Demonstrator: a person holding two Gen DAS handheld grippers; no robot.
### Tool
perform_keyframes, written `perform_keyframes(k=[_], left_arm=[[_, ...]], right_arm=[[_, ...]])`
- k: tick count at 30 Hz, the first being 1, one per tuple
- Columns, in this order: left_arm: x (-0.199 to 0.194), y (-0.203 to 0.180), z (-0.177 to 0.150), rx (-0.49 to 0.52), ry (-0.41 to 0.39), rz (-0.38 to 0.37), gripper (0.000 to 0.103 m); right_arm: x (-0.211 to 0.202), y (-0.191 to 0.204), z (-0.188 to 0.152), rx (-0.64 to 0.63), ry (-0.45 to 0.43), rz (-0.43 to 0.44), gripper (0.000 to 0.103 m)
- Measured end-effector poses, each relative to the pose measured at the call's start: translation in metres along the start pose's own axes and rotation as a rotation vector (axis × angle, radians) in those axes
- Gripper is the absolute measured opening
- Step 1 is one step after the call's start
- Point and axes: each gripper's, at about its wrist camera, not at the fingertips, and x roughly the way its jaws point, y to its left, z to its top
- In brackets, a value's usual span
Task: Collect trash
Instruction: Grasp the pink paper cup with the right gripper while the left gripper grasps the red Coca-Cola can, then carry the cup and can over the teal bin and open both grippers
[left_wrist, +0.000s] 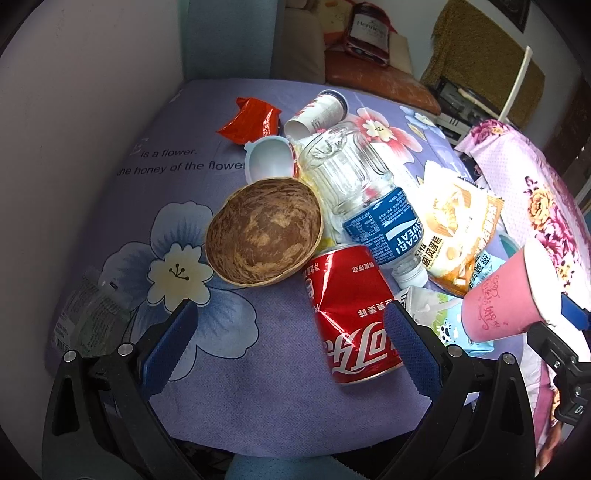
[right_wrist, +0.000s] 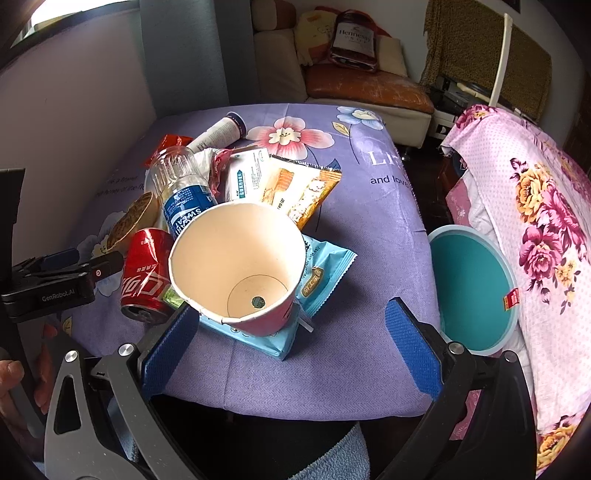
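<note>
Both grippers gape, holding nothing. The right gripper (right_wrist: 288, 341) approaches the pink cup (right_wrist: 236, 266) just left of the bin (right_wrist: 476, 291); next, close on its rim. The left gripper (left_wrist: 286, 343) hovers by the can (left_wrist: 349, 317), left of the cup.

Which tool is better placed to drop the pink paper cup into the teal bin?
Right. The right tool is open with the pink paper cup at its left finger, and the teal bin sits just to its right. The left tool faces the red can.
</note>
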Motion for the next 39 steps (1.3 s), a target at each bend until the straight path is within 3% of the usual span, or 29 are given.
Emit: perform_keyframes(k=[7,9,10,11,20,22,29,39], left_arm=[[0.012,-0.010,-0.003,0.013,0.046,-0.056,0.100],[0.016,-0.014,-0.001,0.018,0.054,-0.070,0.099],[0.018,-0.017,0.000,0.022,0.060,-0.074,0.097],[0.021,-0.019,0.001,0.026,0.066,-0.075,0.096],[0.056,-0.029,0.010,0.033,0.132,-0.080,0.078],[0.063,-0.031,0.010,0.034,0.150,-0.084,0.066],[0.045,-0.029,0.008,0.057,0.102,-0.052,0.051],[0.025,-0.021,0.015,0.046,0.053,-0.049,0.050]], right_arm=[[0.011,0.008,0.008,-0.017,-0.013,0.045,0.093],[0.014,0.009,0.011,-0.023,-0.017,0.055,0.083],[0.016,0.009,0.012,-0.024,-0.014,0.073,0.066],[0.020,0.008,0.014,-0.021,-0.003,0.096,0.058],[0.022,-0.012,0.021,0.054,-0.017,0.153,0.057],[0.023,-0.017,0.023,0.065,-0.020,0.156,0.057],[0.020,-0.036,0.027,0.103,-0.043,0.174,0.057],[0.016,-0.049,0.031,0.118,-0.069,0.195,0.056]])
